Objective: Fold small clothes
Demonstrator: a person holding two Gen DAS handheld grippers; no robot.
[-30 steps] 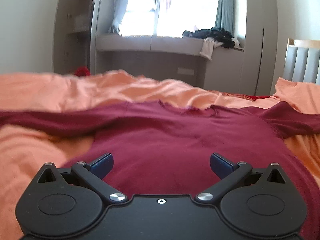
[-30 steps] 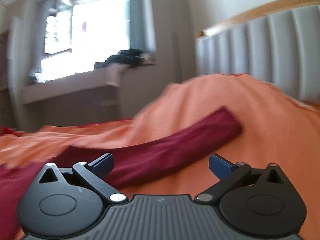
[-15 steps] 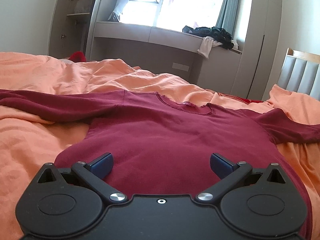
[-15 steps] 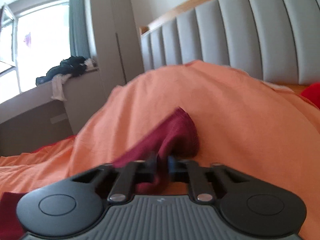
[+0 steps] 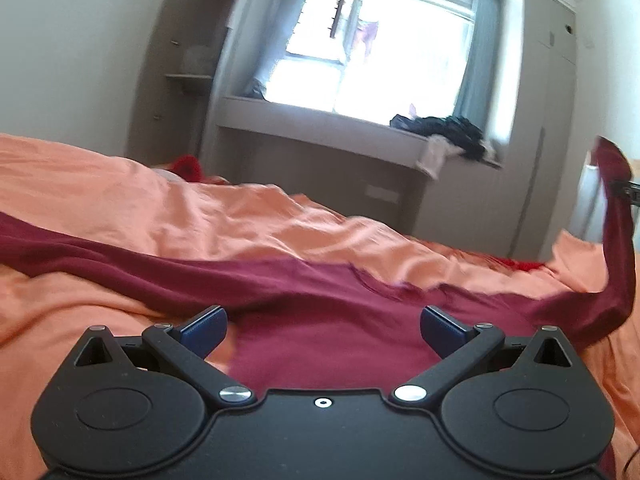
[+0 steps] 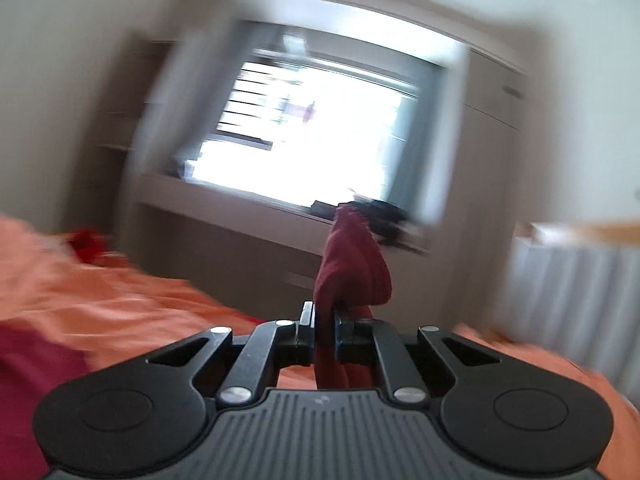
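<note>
A dark red long-sleeved shirt (image 5: 320, 320) lies spread on the orange bedspread (image 5: 200, 216). Low over the shirt's body my left gripper (image 5: 322, 330) stands open, nothing between its blue pads. The shirt's right sleeve (image 5: 618, 240) is lifted high at the right edge of the left wrist view, where part of my right gripper (image 5: 628, 190) shows. In the blurred right wrist view my right gripper (image 6: 323, 332) is shut on the cuff of the sleeve (image 6: 352, 268), which sticks up past the fingertips. The left sleeve (image 5: 80, 248) lies stretched out to the left.
A window bench (image 5: 320, 124) with a heap of dark clothes (image 5: 440, 132) runs along the far wall, with tall cupboards (image 5: 552, 120) beside it. A padded headboard (image 6: 568, 280) stands at the right. A small red thing (image 5: 186, 166) lies at the bed's far edge.
My right gripper closed on the right sleeve's cuff and lifted it off the bed, swinging from the headboard toward the window. My left gripper moved a little and tilted, still open.
</note>
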